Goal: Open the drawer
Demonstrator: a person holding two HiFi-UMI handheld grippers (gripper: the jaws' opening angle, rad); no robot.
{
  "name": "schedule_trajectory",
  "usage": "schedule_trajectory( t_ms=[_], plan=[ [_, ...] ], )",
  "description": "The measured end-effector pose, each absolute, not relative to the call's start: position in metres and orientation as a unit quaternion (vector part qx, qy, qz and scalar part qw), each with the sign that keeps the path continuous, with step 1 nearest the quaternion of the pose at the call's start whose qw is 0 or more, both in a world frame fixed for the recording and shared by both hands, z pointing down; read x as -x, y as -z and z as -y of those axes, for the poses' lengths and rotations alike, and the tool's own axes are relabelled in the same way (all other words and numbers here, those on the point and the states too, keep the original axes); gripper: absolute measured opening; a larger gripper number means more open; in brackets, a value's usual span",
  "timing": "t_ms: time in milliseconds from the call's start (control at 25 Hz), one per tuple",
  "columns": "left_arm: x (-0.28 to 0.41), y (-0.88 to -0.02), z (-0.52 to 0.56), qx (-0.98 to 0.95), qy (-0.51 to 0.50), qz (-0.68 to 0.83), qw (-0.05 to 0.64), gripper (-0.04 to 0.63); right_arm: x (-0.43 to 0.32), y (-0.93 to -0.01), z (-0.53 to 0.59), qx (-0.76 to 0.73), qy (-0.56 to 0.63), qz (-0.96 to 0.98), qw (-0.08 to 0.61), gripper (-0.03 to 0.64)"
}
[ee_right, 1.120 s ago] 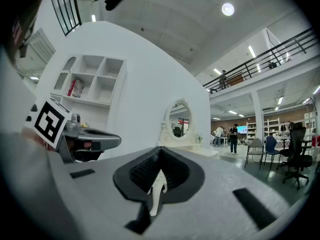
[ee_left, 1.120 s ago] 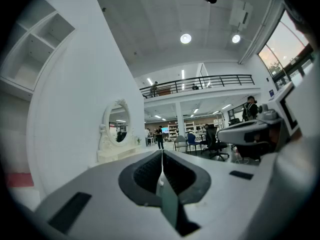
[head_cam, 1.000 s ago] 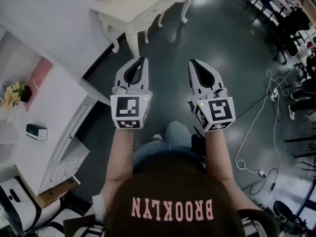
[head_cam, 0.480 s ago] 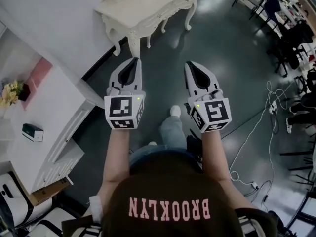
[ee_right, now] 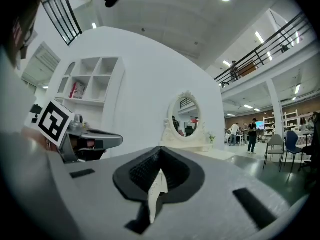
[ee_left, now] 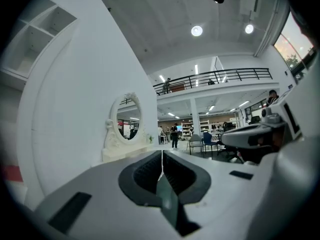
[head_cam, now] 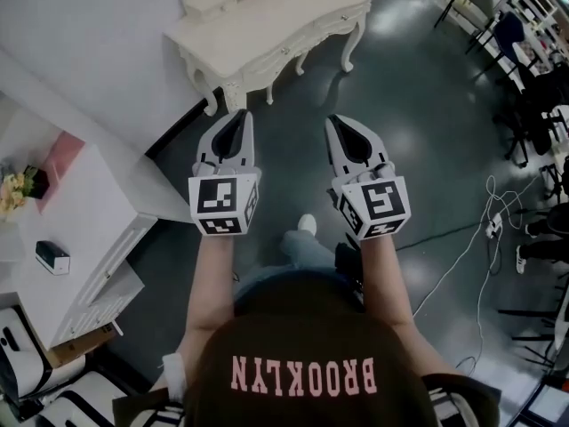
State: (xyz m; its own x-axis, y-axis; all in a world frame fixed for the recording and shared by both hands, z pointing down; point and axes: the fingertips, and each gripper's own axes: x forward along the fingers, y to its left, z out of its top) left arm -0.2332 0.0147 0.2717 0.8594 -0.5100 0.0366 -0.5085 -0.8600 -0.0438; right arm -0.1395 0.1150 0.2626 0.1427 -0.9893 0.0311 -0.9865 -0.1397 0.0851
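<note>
Pink capitals spelling "BROOKLYN", seen upside down, run across the person's dark top (head_cam: 302, 350) at the near edge of the scene; no other text is legible.

On my feed the left tool (head_cam: 237, 114) and the right tool (head_cam: 339, 119) are each a pale grey shell narrowing to a tip, with a black ribbed hollow along the top. At the rear of each sits a marker cube (head_cam: 222, 205) printed in black-and-white squares, with a small green light (head_cam: 252, 178) at its edge. The person wears a dark cap (head_cam: 302, 345) with pink BROOKLYN lettering, a top (head_cam: 455, 407) striped black and white at the shoulders, blue jeans (head_cam: 298, 252) and a white shoe (head_cam: 307, 224).
</note>
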Motion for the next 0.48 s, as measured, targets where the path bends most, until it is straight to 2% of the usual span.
schedule_trajectory(
  t_ms=[480],
  plan=[
    [0.124,-0.291,0.024,0.951,0.044,-0.307,0.006,0.008,0.021,-0.278,-0.056,-0.715,-0.001,0.697,0.052,-0.003]
  ],
)
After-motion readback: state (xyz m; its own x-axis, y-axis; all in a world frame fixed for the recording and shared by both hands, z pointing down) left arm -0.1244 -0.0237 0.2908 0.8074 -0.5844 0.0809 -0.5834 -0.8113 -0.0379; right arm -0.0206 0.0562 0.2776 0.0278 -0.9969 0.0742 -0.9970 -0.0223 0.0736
